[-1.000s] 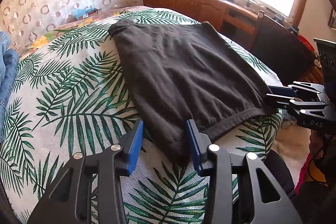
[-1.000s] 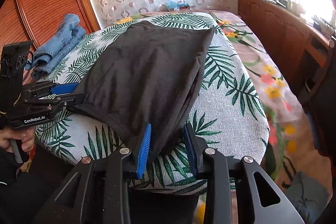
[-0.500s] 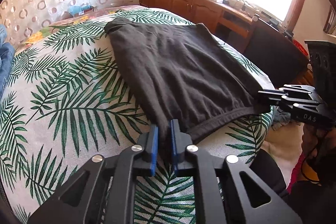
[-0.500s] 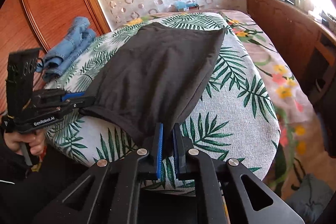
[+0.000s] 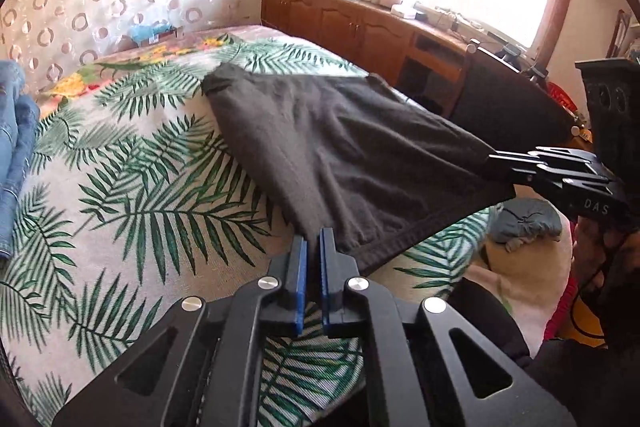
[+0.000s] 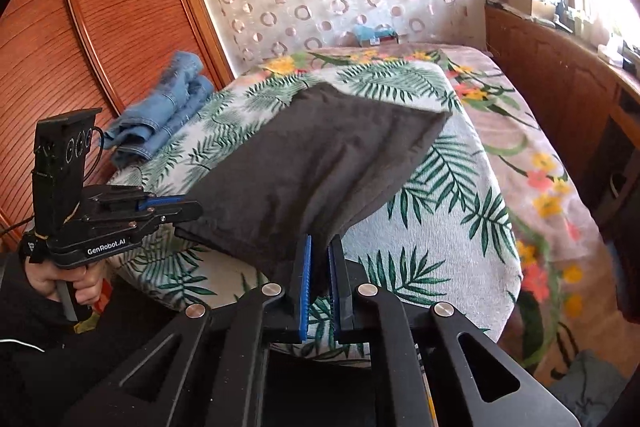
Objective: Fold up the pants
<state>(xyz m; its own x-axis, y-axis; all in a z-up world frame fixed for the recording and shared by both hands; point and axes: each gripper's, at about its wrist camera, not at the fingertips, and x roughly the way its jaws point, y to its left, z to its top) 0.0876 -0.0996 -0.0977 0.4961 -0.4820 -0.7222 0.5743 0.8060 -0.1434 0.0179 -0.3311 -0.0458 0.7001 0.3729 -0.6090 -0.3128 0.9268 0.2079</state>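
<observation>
- Across the left wrist view, one pair of dark pants (image 5: 344, 155) is spread on the palm-leaf bedspread (image 5: 132, 195), its near hem raised off the cloth.
- One near corner of the hem is pinched between the two blue pads of the left gripper (image 5: 313, 243), whose jaws are closed on the fabric.
- At the right edge, the right gripper (image 5: 504, 167) is seen clamped on the other corner.
- One folded pair of blue jeans (image 5: 14, 155) is seen at the left edge.
- From the right wrist view, the right gripper (image 6: 320, 247) is closed on a pants (image 6: 320, 171) corner, fabric between its two pads.
- The left gripper (image 6: 188, 209), held by one hand (image 6: 66, 277), is clamped on the opposite corner.
- One pile of jeans (image 6: 164, 111) lies beside the wooden wardrobe (image 6: 92, 39).
</observation>
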